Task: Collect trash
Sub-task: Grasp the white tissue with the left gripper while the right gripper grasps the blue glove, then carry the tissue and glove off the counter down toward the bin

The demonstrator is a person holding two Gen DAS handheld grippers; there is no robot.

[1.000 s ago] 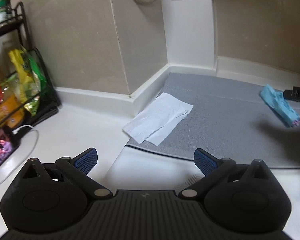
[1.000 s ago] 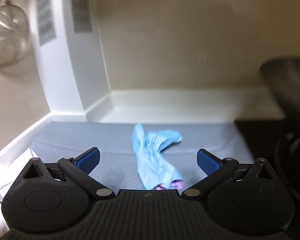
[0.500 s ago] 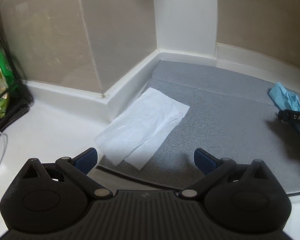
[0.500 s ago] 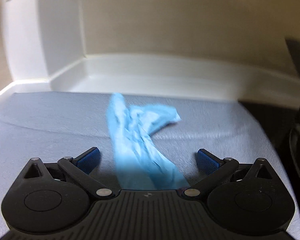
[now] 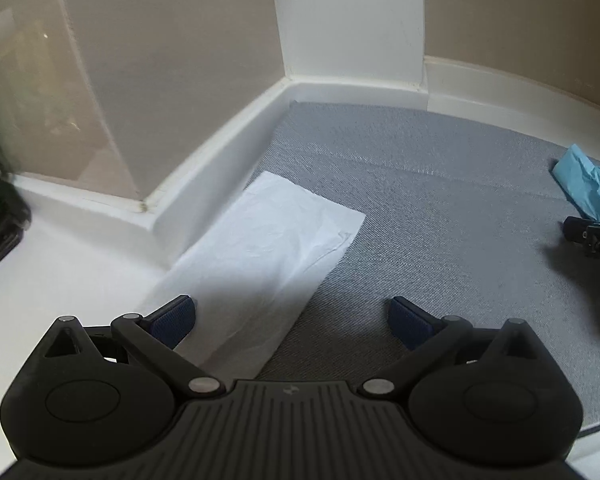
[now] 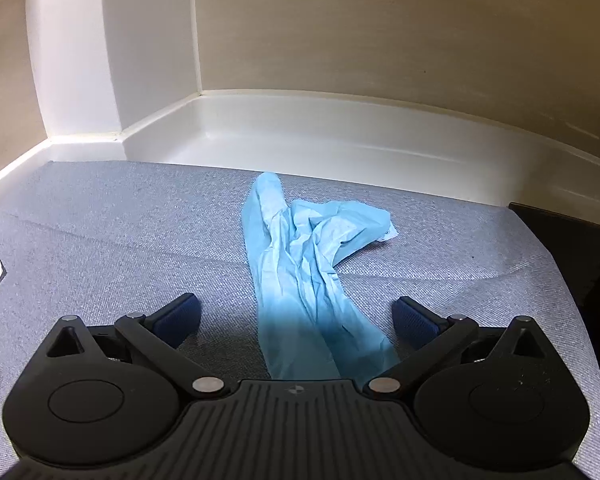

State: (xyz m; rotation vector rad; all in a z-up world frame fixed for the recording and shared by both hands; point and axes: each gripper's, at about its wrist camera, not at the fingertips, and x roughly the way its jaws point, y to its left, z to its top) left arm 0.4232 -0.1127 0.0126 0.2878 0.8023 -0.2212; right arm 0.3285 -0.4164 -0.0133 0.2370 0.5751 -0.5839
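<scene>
On the grey mat I had brought both grippers in low over the last second, ready to grab. Two trash pieces lay on it: one white napkin at its left edge, between my left gripper's spread jaws, and one blue glove toward the mat's right, between the right gripper's spread jaws.

A flat white paper napkin and a crumpled light blue disposable glove lie on a grey woven fabric mat, framed by a white glossy countertop, beige walls and dark blue ribbed finger pads.
</scene>
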